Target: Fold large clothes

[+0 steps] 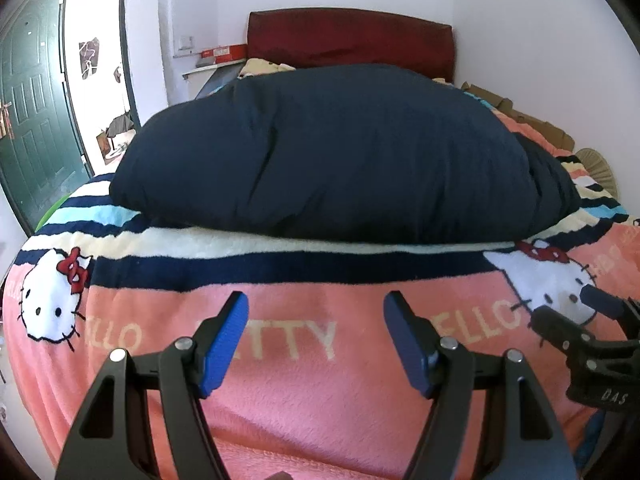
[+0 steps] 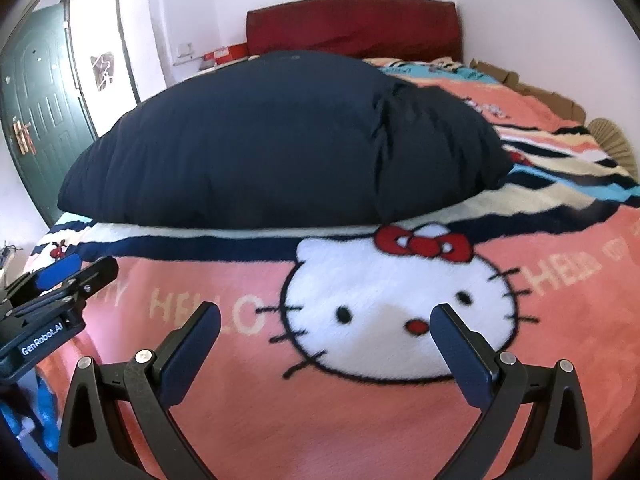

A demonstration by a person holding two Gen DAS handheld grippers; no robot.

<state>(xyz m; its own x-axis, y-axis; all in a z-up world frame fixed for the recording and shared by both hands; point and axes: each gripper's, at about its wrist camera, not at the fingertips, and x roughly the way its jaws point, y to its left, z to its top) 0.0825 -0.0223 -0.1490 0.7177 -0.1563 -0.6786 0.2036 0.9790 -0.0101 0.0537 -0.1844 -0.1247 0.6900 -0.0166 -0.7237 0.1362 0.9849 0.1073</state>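
**Both grippers empty, garment dead ahead**

The left gripper hovers over the pink blanket with its 2 blue-padded fingers spread wide and nothing between them. The right gripper is likewise wide open and empty, close beside the left one.

The task's thing, a bulky navy garment, lies on the bed straight ahead of both tools, beyond the blanket's dark and cream stripes. It looks already bundled or partly folded. Its long axis runs left to right, across the line of the fingers, so its near edge faces both grippers broadside. Neither touches it. From the left wrist view the bundle sits roughly centred; from the right wrist view it leans left of centre, with its right end nearest that gripper. I judge each arm is placed to take its own end of the near edge.

Readable writing, left to right: "GenRobot.AI" on the left gripper's body in the right wrist view, "HELLO" and "KITTY" fragments woven into the blanket, and "DAS" on the right gripper's body in the left wrist view.
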